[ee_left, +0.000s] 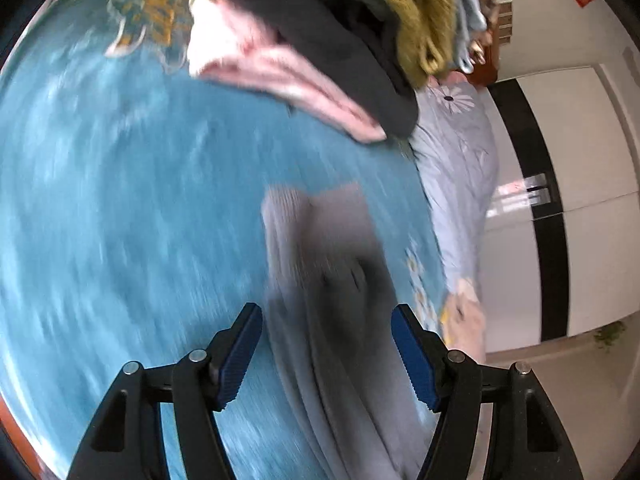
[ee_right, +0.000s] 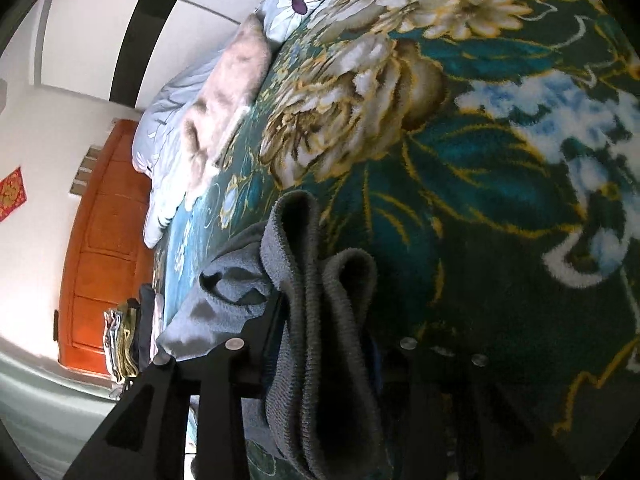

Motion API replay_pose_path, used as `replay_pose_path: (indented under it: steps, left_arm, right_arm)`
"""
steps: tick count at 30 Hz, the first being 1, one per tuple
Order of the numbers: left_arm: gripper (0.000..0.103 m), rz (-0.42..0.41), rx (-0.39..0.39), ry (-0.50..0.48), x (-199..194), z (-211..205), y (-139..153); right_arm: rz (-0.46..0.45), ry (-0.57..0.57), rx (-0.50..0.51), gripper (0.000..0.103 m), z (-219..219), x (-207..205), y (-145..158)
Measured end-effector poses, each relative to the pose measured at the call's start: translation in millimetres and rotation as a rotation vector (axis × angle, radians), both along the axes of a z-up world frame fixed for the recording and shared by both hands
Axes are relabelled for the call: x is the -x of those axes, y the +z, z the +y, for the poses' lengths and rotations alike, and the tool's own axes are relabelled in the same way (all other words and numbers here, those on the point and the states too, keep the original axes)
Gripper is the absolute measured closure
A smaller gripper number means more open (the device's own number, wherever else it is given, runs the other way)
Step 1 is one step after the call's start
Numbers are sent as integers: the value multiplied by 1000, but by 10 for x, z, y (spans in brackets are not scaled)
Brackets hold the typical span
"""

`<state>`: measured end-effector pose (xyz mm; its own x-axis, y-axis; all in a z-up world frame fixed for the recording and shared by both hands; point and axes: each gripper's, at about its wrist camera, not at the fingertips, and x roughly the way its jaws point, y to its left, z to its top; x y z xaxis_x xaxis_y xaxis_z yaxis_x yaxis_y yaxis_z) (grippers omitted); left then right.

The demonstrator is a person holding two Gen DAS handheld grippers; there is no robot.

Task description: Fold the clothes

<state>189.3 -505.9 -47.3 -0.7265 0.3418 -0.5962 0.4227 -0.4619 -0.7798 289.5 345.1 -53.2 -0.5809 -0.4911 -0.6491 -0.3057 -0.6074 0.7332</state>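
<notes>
Left gripper spread wide with nothing gripped, grey garment blurred on the teal blanket running from between the fingers toward 12 o'clock, stack of clothes at 12 o'clock, right gripper with a bunched fold of grey garment between its fingers, grip hidden by cloth so cannot tell, flowered blanket beneath, pillow at 10 o'clock.

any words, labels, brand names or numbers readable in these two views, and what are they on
None can be read.
The red wall decoration bears gold marks, too small and blurred to read.
No lettering shows on the grey garment, the floral blanket or the stacked clothes.
</notes>
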Motion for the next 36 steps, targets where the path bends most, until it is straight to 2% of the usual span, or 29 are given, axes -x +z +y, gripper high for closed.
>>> replay_pose_path:
  steps: [4,7,12,13,14,15,16,17,19,21,24,27,31,36]
  left_arm:
    - [32,-24,-25,-14,167,-135,-181]
    - [32,6,-45,-6,253,-180,-240]
    - [35,53,23,-31,388,-141,-192]
    - [42,47,42,-42,417,-118,-185]
    - [55,39,60,-51,439,-102,-180]
    - [63,23,75,-50,438,-116,-188]
    - [79,5,94,-42,453,-122,-193]
    - [86,-9,110,-35,461,-126,-193]
    - [87,-5,134,-28,427,-114,-130]
    - [88,27,183,-35,416,-38,56]
    - [89,118,278,-88,373,192,512]
    - [89,240,366,-172,278,562,1054]
    - [89,399,445,-324,72,1254,1655]
    - [89,481,522,-487,-212,2143,1891]
  right_arm:
    - [6,-28,20,63,24,-46,-23]
    - [6,-41,32,62,37,-63,-33]
    - [-4,-40,31,61,27,-42,-25]
    - [-3,-43,31,61,25,-42,-26]
    - [-2,-44,33,60,25,-44,-28]
    - [0,-45,35,60,24,-46,-30]
    - [2,-46,36,60,24,-47,-31]
    - [3,-47,40,60,27,-52,-33]
    - [7,-47,46,60,33,-60,-36]
    - [12,-46,53,60,42,-68,-39]
    - [20,-47,61,60,53,-84,-43]
    - [33,-47,75,60,77,-115,-59]
    - [63,-54,101,60,105,-155,-89]
    - [97,-55,119,60,122,-202,-105]
